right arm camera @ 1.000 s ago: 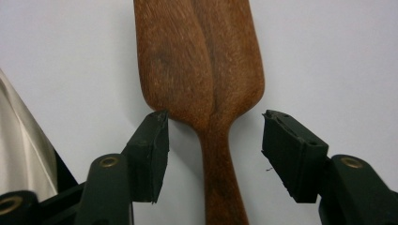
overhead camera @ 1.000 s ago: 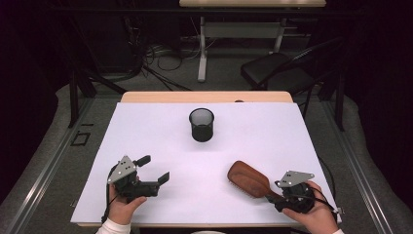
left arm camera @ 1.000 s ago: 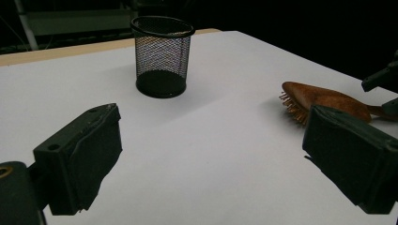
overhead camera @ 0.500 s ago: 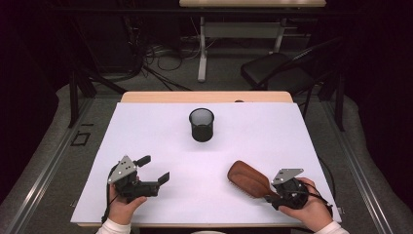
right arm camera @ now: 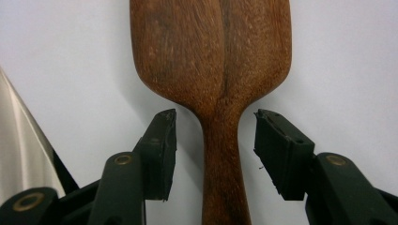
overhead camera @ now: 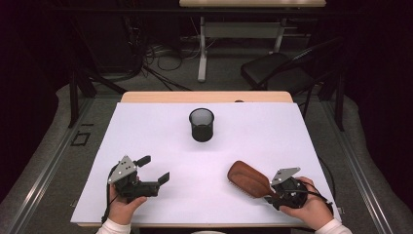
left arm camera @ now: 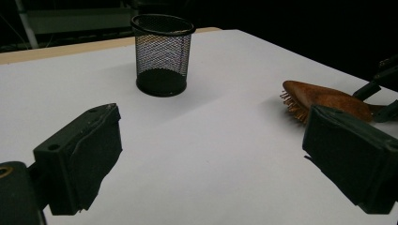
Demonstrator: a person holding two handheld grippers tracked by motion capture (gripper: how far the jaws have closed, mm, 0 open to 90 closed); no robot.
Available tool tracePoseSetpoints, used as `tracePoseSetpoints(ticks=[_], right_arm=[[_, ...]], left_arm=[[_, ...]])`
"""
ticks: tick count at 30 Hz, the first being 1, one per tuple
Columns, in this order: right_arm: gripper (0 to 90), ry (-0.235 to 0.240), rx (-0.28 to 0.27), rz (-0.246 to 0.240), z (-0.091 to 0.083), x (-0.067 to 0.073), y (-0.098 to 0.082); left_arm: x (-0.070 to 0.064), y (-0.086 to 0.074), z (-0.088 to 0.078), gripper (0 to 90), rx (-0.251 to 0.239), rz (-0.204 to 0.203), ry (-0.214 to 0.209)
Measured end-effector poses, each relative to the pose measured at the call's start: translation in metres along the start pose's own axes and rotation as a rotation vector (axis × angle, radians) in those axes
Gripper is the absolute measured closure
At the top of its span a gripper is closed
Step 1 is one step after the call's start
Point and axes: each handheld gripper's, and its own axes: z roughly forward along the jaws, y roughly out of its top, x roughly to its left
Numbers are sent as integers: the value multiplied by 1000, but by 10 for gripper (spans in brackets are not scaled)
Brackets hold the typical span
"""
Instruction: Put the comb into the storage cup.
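The left gripper [overhead camera: 155,169] is held low over the white table [overhead camera: 160,131] near its front left corner, its jaws spread wide with nothing between them. Beyond it, toward the table's middle and back, a black mesh cup [overhead camera: 201,125] is seen standing upright, well apart from both grippers. To the right, a wooden brush [overhead camera: 248,178] lies on the table near the front edge, apparently bristles down, though few bristles show. Its handle points toward the right gripper [overhead camera: 271,194], which is held at the front right corner. The handle [right arm camera: 224,159] is straddled by that gripper's jaws, which have just been closing; a gap is left on either side, so the handle is not yet pressed.
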Motion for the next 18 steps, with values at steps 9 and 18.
tracePoseSetpoints(ticks=[9,18], right_arm=[[571,6,23,3,6,-2,-1],[632,10,41,-6,11,-5,1]], left_arm=[[0,0,0,50,2,0,1],[0,0,0,50,3,-1,1]])
